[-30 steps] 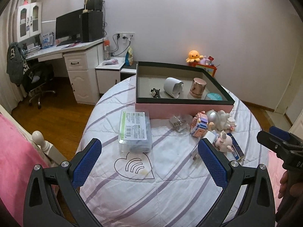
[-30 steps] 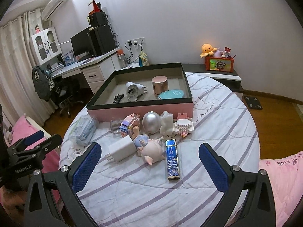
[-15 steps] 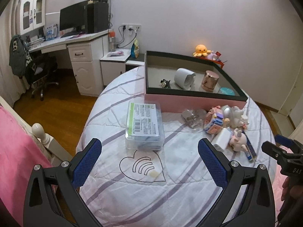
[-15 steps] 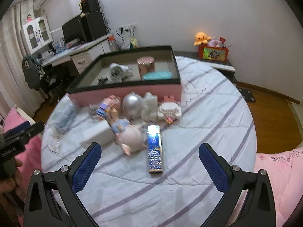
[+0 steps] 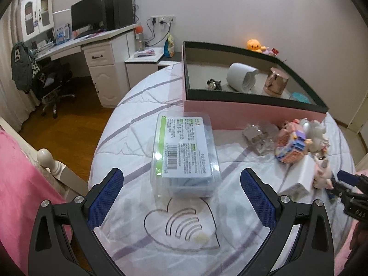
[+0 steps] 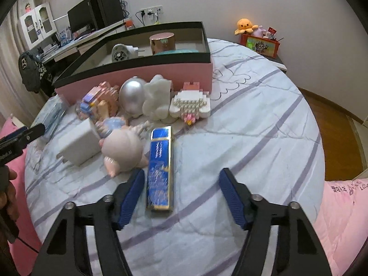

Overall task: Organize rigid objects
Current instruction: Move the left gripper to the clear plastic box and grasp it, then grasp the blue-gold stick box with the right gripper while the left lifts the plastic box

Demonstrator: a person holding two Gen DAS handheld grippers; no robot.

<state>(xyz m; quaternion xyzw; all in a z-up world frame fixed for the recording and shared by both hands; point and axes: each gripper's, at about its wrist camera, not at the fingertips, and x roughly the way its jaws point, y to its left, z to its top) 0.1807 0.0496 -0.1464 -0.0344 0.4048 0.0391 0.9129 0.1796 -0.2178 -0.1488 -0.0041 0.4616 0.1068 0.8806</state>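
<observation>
A clear plastic box with a printed label (image 5: 184, 154) lies on the round white table. My left gripper (image 5: 182, 199) is open, its fingers on either side of the box's near end. A flat blue case with gold edges (image 6: 159, 168) lies in front of my right gripper (image 6: 182, 197), which is open with the case's near end between its fingers, close to the left finger. A pink-sided box with a dark rim (image 6: 138, 78) holds a white plug, a copper tin and a teal item.
A white charger block (image 6: 79, 145), a pink pig figure (image 6: 123, 148), a silver egg (image 6: 133, 96), a white figure (image 6: 157, 100) and block toys (image 6: 191, 105) crowd the table before the pink box. A pink bed lies on both sides; a desk stands at the back left.
Both grippers have moved down and forward: the left toward the clear box, the right toward the blue case. The right gripper's jaws have narrowed a little.
</observation>
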